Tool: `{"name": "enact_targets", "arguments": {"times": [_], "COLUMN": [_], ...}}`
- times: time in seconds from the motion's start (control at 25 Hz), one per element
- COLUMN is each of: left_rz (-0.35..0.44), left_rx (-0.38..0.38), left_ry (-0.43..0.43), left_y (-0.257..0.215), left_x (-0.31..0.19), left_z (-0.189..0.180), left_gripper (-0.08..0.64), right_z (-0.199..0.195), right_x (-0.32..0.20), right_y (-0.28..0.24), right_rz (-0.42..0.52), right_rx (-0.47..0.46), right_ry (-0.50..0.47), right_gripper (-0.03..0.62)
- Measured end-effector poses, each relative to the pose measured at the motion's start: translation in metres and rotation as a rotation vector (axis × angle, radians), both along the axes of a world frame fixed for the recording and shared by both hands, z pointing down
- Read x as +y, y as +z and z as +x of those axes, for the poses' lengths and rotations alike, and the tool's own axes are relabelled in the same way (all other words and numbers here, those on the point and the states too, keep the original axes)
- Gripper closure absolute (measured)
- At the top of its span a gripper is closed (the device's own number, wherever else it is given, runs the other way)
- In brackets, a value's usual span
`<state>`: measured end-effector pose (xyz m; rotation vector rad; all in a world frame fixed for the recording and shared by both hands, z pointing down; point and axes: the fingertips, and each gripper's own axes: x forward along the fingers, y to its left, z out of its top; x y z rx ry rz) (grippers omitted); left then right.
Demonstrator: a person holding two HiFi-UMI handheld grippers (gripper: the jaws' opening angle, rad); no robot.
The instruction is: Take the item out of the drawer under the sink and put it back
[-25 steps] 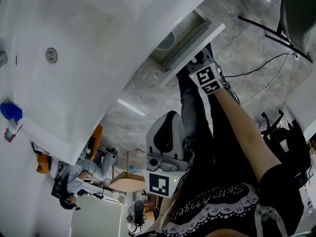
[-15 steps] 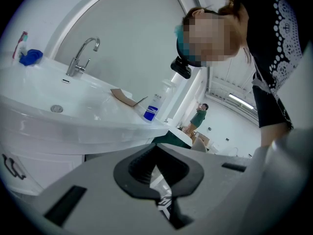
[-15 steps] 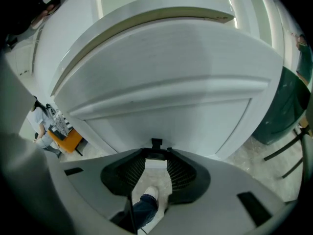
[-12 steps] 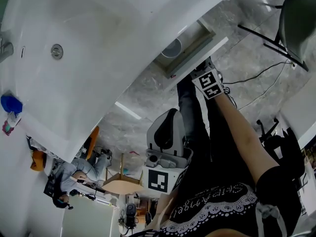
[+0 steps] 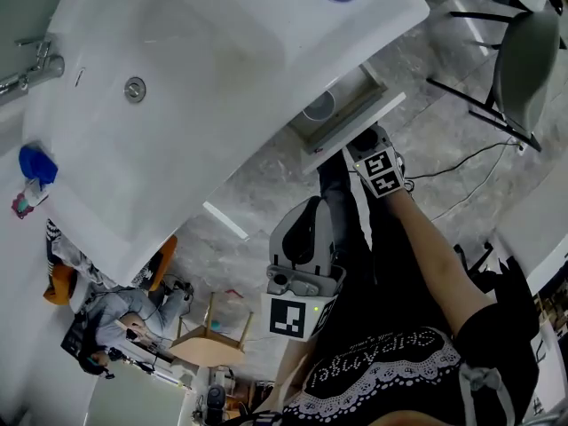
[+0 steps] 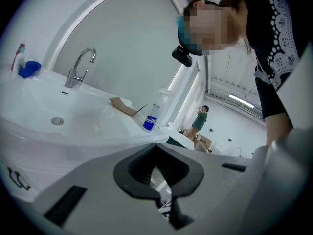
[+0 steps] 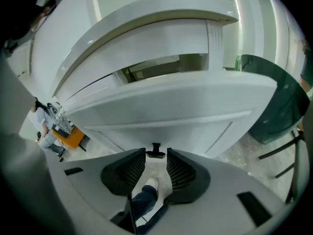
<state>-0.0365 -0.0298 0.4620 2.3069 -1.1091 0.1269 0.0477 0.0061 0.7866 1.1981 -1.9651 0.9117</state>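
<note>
The drawer under the white sink is pulled out, and a round grey item lies inside it. My right gripper is at the drawer's front panel. It is open, with only the floor and a shoe visible between its pads. My left gripper is lower and nearer me, well away from the drawer. In the left gripper view it looks over the sink top. Its pads meet at the tips and hold nothing.
On the sink top are a faucet, a blue-labelled bottle, a piece of cardboard and a blue cup. A dark chair and cables are on the floor to the right. Another person sits at the far left.
The head view has shifted, so the sink and drawer sit lower in the frame and the faucet and bottle now show. Both grippers keep their places relative to the drawer.
</note>
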Motion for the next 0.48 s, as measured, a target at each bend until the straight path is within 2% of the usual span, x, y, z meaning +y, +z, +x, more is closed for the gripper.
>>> {"name": "enact_targets", "arguments": {"times": [0.08,0.24,0.36,0.48], "left_rz": [0.011,0.030,0.058,0.068], "left_rx": [-0.001,0.005,0.007,-0.005], "left_ry": [-0.004,-0.009,-0.020,-0.022], "left_y": [-0.004,-0.014,-0.021,-0.032], "left_x": [0.000,0.001,0.000,0.003], "left_z": [-0.002,-0.005,-0.007,-0.011], "left_gripper": [0.555,0.555,0.555,0.555], "right_z": [0.007,0.022,0.031,0.041], "right_x": [-0.001,0.003,0.003,0.005], "right_y": [-0.012,-0.044,-0.075,-0.111], "right_rz": [0.015,0.048,0.074,0.113], "right_rx": [0.001,0.015,-0.011,-0.035], "right_ry": [0.008,0.041,0.043,0.091], "right_gripper": [0.452,0.562,0.572,0.574]}}
